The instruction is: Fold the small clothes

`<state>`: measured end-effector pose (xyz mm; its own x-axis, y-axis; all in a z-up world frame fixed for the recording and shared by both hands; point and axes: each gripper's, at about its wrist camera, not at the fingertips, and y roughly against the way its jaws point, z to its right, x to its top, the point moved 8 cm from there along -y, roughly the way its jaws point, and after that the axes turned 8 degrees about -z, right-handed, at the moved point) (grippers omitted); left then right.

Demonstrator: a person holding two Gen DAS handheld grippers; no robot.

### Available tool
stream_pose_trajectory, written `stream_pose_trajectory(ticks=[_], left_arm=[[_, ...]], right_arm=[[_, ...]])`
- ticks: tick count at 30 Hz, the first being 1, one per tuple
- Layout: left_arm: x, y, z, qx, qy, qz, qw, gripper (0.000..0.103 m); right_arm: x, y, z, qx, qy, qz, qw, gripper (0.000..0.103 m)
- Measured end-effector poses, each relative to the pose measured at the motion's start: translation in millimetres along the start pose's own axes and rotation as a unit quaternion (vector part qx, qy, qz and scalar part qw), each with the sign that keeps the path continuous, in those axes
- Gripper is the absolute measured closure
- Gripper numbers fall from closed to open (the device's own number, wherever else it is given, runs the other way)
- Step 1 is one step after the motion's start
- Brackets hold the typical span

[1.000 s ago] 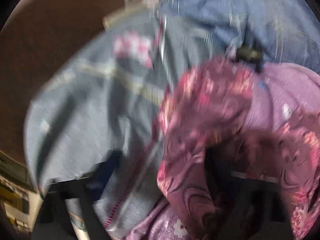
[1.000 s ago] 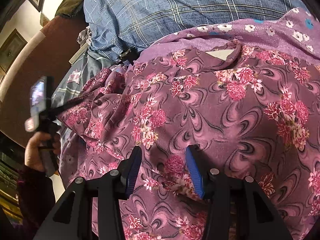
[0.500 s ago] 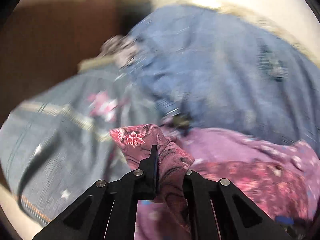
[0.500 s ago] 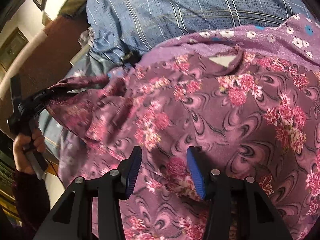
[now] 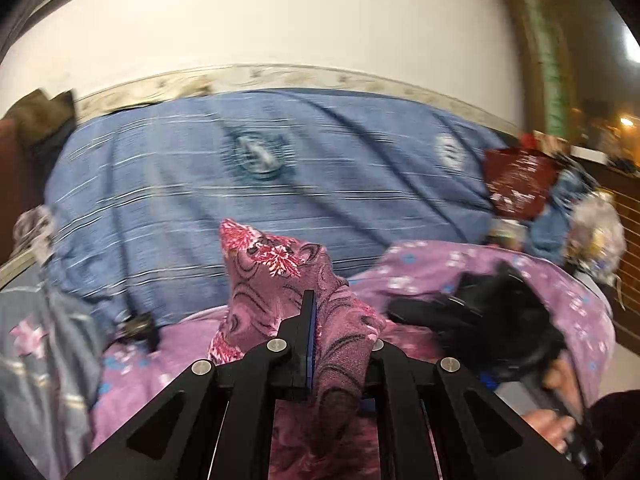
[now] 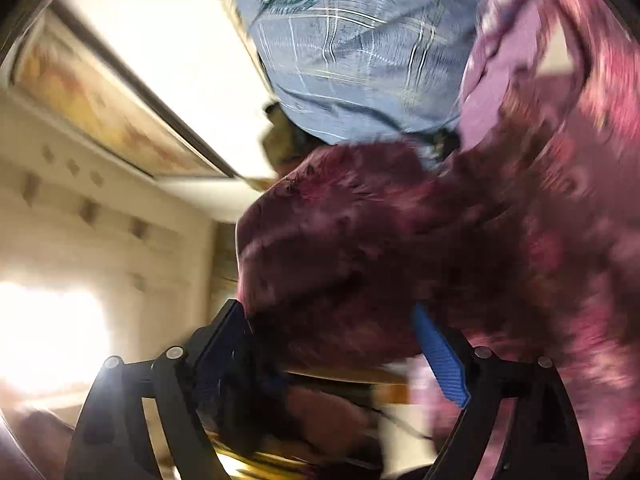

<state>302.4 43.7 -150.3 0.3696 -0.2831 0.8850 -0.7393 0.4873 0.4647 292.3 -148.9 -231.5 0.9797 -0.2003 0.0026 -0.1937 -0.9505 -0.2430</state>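
Behind the bed a pale wall [image 5: 280, 20] is curving across the left wrist view, with a patterned trim strip running along its foot. No brand, label or readable writing is showing anywhere; the round emblems on the blue checked bedcover [image 5: 248, 184] are too smeared to read, and two of them are visible in that view.

One maroon flowered garment [image 5: 304, 280] is being worked. Its bunched corner is standing up between the fingers of the left gripper [image 5: 336, 332], which are pressing together on the cloth; only the near finger with its blue pad edge is showing clearly, the other being buried behind the fabric. The rest of the garment is lying on a lilac flowered cloth [image 5: 432, 260] spread over the bed. A grey patterned cloth [image 5: 44, 344] is lying at the left, cut off by the frame edge.

To the right in the same view, the right gripper [image 5: 472, 312] is appearing as a dark blur, with the person's hand [image 5: 556, 428] wrapping its handle.

In the right wrist view, the right gripper [image 6: 332, 344] has its two blue-padded fingers [image 6: 440, 356] spread wide apart, and a mound of the garment [image 6: 360, 248] is filling the space between and beyond them. Heavy blur is making it impossible to tell whether the pads are touching the cloth. A framed picture [image 6: 100, 92] is hanging on the wall at the left, its subject unreadable.
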Motion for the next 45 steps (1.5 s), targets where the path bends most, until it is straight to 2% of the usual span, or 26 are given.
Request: stream_pose_trajectory(ticks=[3,6,8,10,11,12,13,14,15,16,17,18,20,21,23,26,28,29,32,34,37,39,41,43,44,45], left_arm=[[-8.8,1.6,-0.9,-0.012,-0.003,-0.001,0.9999,0.097],[-18.0,0.1,-12.9,-0.012,-0.002,-0.012,0.9999,0.097],[-25.6,1.0,-20.1,-0.003,-0.005,-0.022,0.9997,0.097],[-29.6,-2.5,-27.4,0.01,-0.011,-0.033,0.9993,0.097],[-31.8,-6.9,-31.6,0.019,-0.015,-0.039,0.999,0.096],[-31.3,-11.2,-29.0,0.026,-0.019,-0.046,0.9984,0.095],[-29.5,-16.5,-22.4,0.034,-0.027,-0.058,0.9974,0.092],[-35.0,-21.9,-19.6,0.033,-0.037,-0.074,0.996,0.088],[-39.7,-33.6,-11.7,0.03,-0.046,-0.096,0.9938,0.081],[-37.8,-49.3,0.4,0.039,-0.055,-0.115,0.9911,0.056],[-44.8,-61.2,4.6,0.063,-0.07,-0.137,0.9861,0.027],[-49.7,-70.0,4.6,0.082,-0.085,-0.154,0.981,0.021],[-66.8,-89.5,10.9,0.11,-0.131,-0.198,0.9651,0.021],[-70.2,-94.3,13.3,0.115,-0.141,-0.21,0.9605,0.021],[-67.1,-91.9,17.1,0.11,-0.147,-0.212,0.9598,0.021],[-42.5,-74.7,4.1,0.084,-0.106,-0.18,0.9744,0.021],[-29.0,-62.8,-17.0,0.071,-0.051,-0.16,0.9832,0.02],[-26.7,-60.1,-27.5,0.073,-0.025,-0.158,0.9844,0.018],[-28.2,-65.2,-53.9,0.085,0.042,-0.174,0.9802,0.018],[-30.5,-65.7,-51.8,0.086,0.038,-0.175,0.9801,0.019],[-23.6,-60.4,-27.5,0.079,-0.022,-0.16,0.9836,0.021],[-22.9,-57.4,-3.1,0.026,-0.064,-0.161,0.9845,0.02],[-21.1,-53.2,9.7,0.012,-0.084,-0.151,0.985,0.019],[-13.9,-48.3,10.1,-0.023,-0.062,-0.139,0.9881,0.02],[-3.7,-43.9,10.0,-0.051,-0.035,-0.119,0.9909,0.02],[3.4,-40.6,5.3,-0.059,-0.014,-0.104,0.9928,0.019]], right_arm=[[7.5,6.5,4.0,0.043,-0.033,0.035,0.998,0.012],[23.2,39.7,-2.1,0.031,-0.012,0.129,0.991,0.015],[31.2,63.5,-7.8,0.017,0.001,0.174,0.985,0.033],[36.3,85.7,-19.2,-0.037,0.037,0.212,0.976,0.059],[38.4,96.8,-27.3,-0.08,0.06,0.233,0.967,0.067],[40.1,104.4,-33.1,-0.124,0.08,0.241,0.959,0.087],[40.8,110.9,-38.3,-0.162,0.096,0.244,0.951,0.094],[41.9,114.8,-43.7,-0.222,0.116,0.242,0.937,0.094],[44.0,116.6,-45.2,-0.255,0.13,0.241,0.927,0.096],[44.3,118.6,-48.7,-0.285,0.143,0.239,0.917,0.097],[43.0,128.5,-50.4,-0.332,0.155,0.235,0.9,0.097],[43.1,133.8,-48.7,-0.37,0.16,0.233,0.885,0.097],[46.1,146.4,-39.8,-0.455,0.161,0.218,0.848,0.097],[43.9,154.5,-29.6,-0.495,0.154,0.206,0.83,0.097],[41.1,175.8,-9.6,-0.554,0.134,0.196,0.798,0.097],[36.3,201.9,3.8,-0.557,0.107,0.194,0.801,0.097],[32.8,208.9,-1.9,-0.572,0.12,0.193,0.788,0.097],[31.2,211.1,-6.7,-0.576,0.133,0.193,0.783,0.097],[27.9,203.6,1.7,-0.58,0.134,0.156,0.788,0.096],[28.3,203.6,16.1,-0.599,0.118,0.136,0.781,0.095],[29.0,205.7,21.4,-0.588,0.103,0.122,0.793,0.091],[27.3,208.3,21.5,-0.576,0.096,0.122,0.803,0.089],[27.7,208.9,23.1,-0.571,0.09,0.122,0.807,0.087],[29.6,205.9,24.8,-0.564,0.085,0.119,0.813,0.078],[30.0,205.2,24.1,-0.557,0.084,0.118,0.818,0.075],[30.0,203.7,23.9,-0.55,0.082,0.119,0.822,0.069]])
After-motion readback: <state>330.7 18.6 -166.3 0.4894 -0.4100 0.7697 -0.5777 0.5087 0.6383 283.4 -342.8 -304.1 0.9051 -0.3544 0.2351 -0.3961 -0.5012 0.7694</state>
